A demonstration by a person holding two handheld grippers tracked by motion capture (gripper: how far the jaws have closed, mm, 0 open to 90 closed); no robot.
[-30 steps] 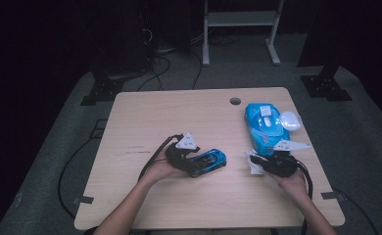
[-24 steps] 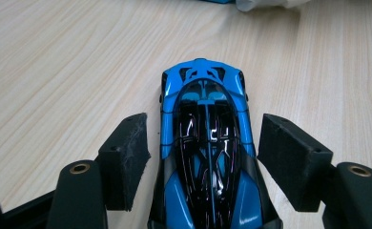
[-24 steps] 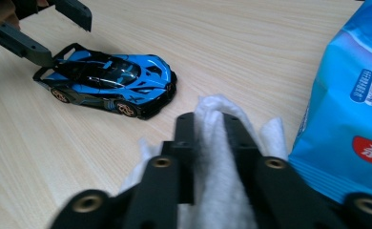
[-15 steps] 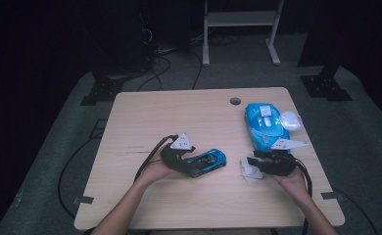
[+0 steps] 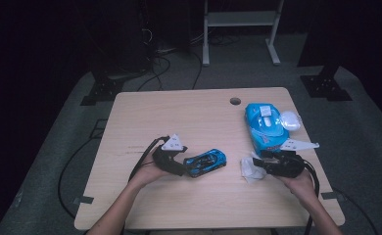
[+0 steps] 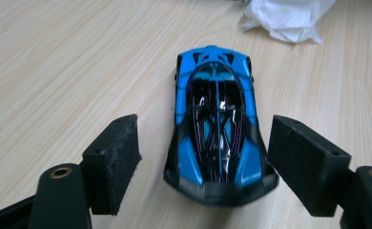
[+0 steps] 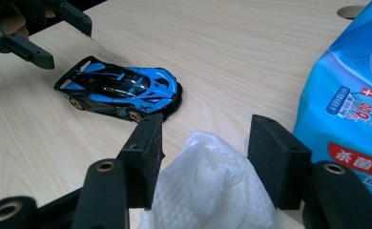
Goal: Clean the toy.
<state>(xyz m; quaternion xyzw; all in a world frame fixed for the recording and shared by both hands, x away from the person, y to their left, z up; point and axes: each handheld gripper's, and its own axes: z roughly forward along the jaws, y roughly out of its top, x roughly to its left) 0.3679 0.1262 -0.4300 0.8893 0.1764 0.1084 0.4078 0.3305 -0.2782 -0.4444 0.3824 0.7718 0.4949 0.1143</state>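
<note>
**2 hand-held grippers, 1 toy car, 1 wipe: both jaws stand open**

1 blue toy car [image 6: 216,125] sits on the desk [image 5: 189,117], right between the pads of the left hand-held gripper [image 6: 208,162]. Its long axis runs straight along that gripper's reach, tail end nearest the camera, nose pointing away toward the wipe. The jaws have just been opening; a clear gap shows on the left pad's side, while the right pad stands just beside the car's flank, so nothing is gripped. In the high view the car [image 5: 205,162] lies just to the right of the left hand-held gripper [image 5: 179,164], so the left hand is plainly the nearer one.

Over to the right hand-held gripper [image 7: 203,162]: its jaws have just been opening too, and 1 crumpled white wipe [image 7: 208,191] bulges up between the pads, loose by the look of it. The car lies ahead and to the left of it, well apart.

Count: 1 car, 1 loose wipe, 1 blue pack of wipes [image 5: 263,125], 1 small white lid-like piece [image 5: 290,119] beside the pack.
</note>
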